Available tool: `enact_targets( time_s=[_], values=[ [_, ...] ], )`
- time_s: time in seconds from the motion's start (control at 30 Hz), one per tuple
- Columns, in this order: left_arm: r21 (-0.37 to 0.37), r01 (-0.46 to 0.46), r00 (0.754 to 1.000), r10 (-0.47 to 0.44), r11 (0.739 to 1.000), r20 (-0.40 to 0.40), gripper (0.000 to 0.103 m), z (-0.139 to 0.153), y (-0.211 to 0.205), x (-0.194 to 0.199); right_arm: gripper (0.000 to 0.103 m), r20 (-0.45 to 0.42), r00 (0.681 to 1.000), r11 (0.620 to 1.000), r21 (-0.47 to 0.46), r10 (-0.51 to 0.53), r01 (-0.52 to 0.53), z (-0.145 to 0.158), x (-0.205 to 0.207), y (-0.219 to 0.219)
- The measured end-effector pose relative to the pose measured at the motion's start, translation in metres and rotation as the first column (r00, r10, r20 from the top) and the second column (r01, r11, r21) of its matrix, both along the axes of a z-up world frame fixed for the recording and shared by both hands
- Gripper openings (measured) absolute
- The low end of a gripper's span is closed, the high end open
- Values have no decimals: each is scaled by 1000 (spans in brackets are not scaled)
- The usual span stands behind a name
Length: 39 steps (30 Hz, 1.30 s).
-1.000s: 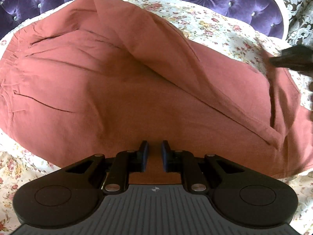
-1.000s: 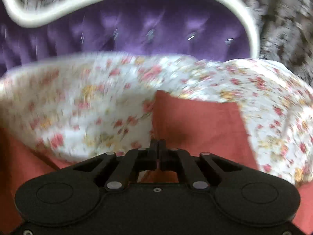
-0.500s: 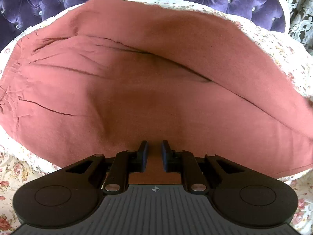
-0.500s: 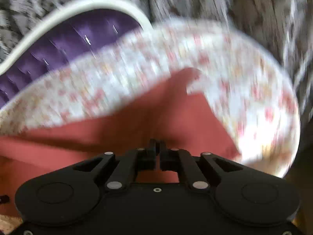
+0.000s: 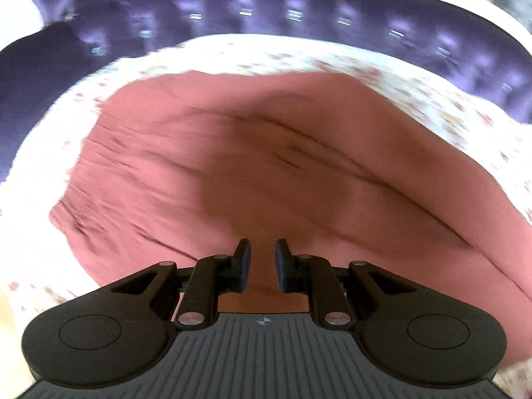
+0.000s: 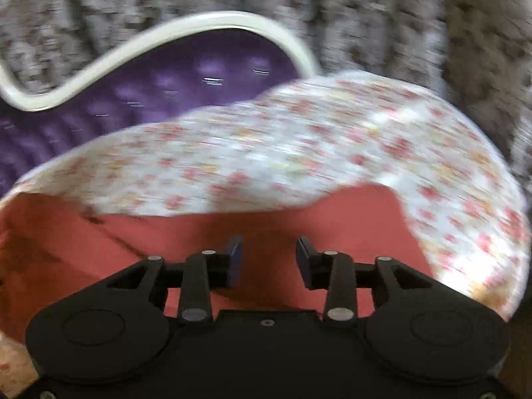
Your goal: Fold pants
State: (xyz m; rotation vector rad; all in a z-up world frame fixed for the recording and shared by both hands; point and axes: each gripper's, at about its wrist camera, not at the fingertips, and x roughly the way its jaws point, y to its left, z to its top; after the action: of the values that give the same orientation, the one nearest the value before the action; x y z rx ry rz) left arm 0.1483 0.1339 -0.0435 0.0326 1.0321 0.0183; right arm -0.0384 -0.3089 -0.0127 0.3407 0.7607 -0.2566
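The terracotta pants [image 5: 252, 173] lie folded lengthwise on a floral bedsheet [image 5: 415, 99], with a long crease running down to the right. My left gripper [image 5: 262, 259] hovers over the near edge of the pants, jaws slightly apart with nothing between them. In the right wrist view the leg end of the pants [image 6: 349, 219] lies flat on the sheet [image 6: 299, 153]. My right gripper [image 6: 269, 252] is open and empty just above that cloth. Both views are motion-blurred.
A purple tufted headboard [image 5: 299, 10] with a white frame [image 6: 199, 26] stands behind the bed. Patterned grey wallpaper [image 6: 399, 16] is beyond it. The bed's right edge [image 6: 512, 266] drops off close to the right gripper.
My right gripper was shut on the pant leg, carried it over the other leg, and has now opened and let go. My left gripper has pulled back and tilted up.
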Motion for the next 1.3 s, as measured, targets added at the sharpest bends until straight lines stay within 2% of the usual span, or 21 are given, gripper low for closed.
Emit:
enact_targets(
  time_s=[0.13,0.23,0.27,0.4,0.47,0.6,0.7,0.8,0.83,0.87,0.9,0.93,1.0,1.07,1.1,1.17,1.2,1.3],
  values=[
    [-1,-58,998,58,998,-31,16,-7,35,27,48,56,976,976,45,209,-212,7,43,42],
    [16,-90,994,91,996,-57,16,-20,56,39,51,93,927,927,65,364,-370,7,81,78],
    [14,-91,994,92,996,-64,16,-23,59,40,55,101,904,904,67,415,-423,7,95,92],
    [-30,-67,997,66,997,-36,17,-27,70,34,58,124,823,822,69,555,-565,4,149,137],
    [-23,-46,999,45,999,-22,17,-28,70,30,61,137,794,789,99,593,-606,-1,181,150],
    [29,9,1000,-9,1000,-7,17,-30,63,26,66,138,774,750,192,617,-633,-21,239,155],
    [38,27,1000,-27,999,-5,17,-32,62,29,66,77,768,723,287,636,-628,-45,275,156],
    [-3,23,1000,-23,1000,-10,17,-33,71,34,67,-3,748,679,422,664,-601,-70,296,156],
    [-18,18,1000,-18,1000,-16,17,-33,73,35,63,-1,743,650,487,669,-584,-78,298,154],
    [-27,14,1000,-14,1000,-23,17,-32,74,37,45,30,747,623,530,665,-575,-80,297,153],
    [-31,12,999,-13,999,-29,17,-32,75,38,20,65,749,608,539,660,-583,-78,291,152],
    [-30,11,999,-12,999,-36,17,-31,74,40,18,102,748,613,508,655,-606,-71,282,154],
    [-39,6,999,-7,999,-39,18,-27,74,44,18,173,723,620,407,669,-671,-54,260,164],
    [-81,-3,999,1,997,-32,19,-16,75,49,18,218,684,617,305,696,-725,-37,234,178],
    [-112,-5,1000,2,994,-22,21,-9,75,51,18,229,654,613,230,720,-756,-30,221,188],
    [-161,-5,1000,5,987,-3,27,7,74,58,18,226,593,597,59,773,-800,-18,193,211],
    [-174,-2,1000,3,985,6,33,15,72,62,18,209,566,584,-32,798,-811,-15,178,222],
    [-170,21,999,-15,985,40,46,37,58,74,19,139,503,522,-213,853,-826,-21,149,255]
  ],
)
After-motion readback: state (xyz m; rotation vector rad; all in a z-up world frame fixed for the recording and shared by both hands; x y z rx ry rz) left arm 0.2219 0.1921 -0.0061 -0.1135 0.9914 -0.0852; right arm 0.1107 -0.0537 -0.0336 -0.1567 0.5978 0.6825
